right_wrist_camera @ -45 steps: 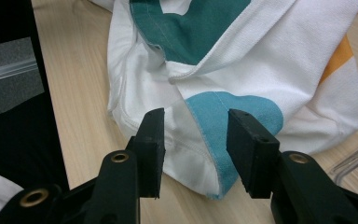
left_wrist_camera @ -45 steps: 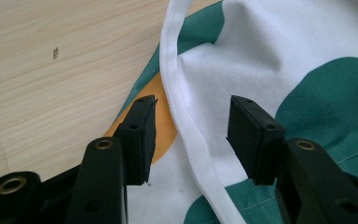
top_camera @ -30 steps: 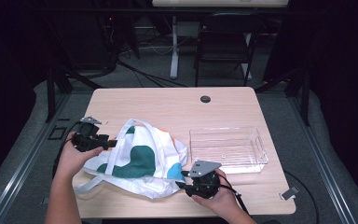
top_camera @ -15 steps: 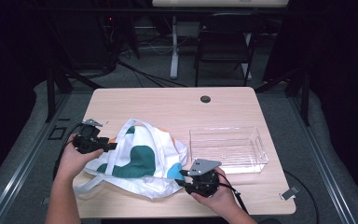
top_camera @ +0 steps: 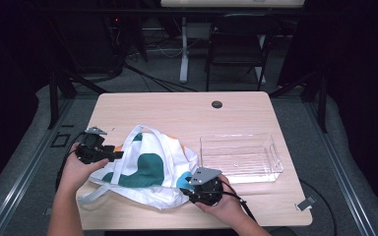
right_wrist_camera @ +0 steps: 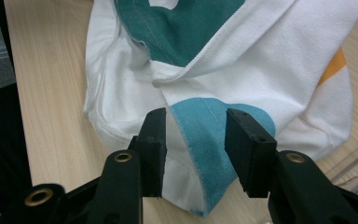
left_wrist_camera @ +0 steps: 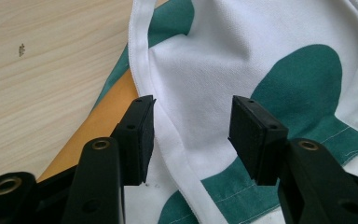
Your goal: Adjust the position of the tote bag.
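Two grippers flank the crumpled white cloth bag with green, orange and blue patches [top_camera: 147, 169] we see near the wooden table's [top_camera: 177, 113] front edge. Our left gripper [left_wrist_camera: 191, 135] has jaws wide over a white hem; our right gripper [right_wrist_camera: 195, 149] has jaws apart astride a blue-patched fold.

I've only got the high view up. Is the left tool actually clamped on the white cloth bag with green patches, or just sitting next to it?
Observer: Not clamped. In the left gripper view the left tool is open, a white hemmed edge of the white cloth bag with green patches running between its jaws.
Operator: And the right one?
Observer: The right tool is open too, jaws either side of a light blue patch on the bag's corner.
Operator: Anything under the bag near the left tool?
Observer: An orange panel of the bag lies on the wooden table there.
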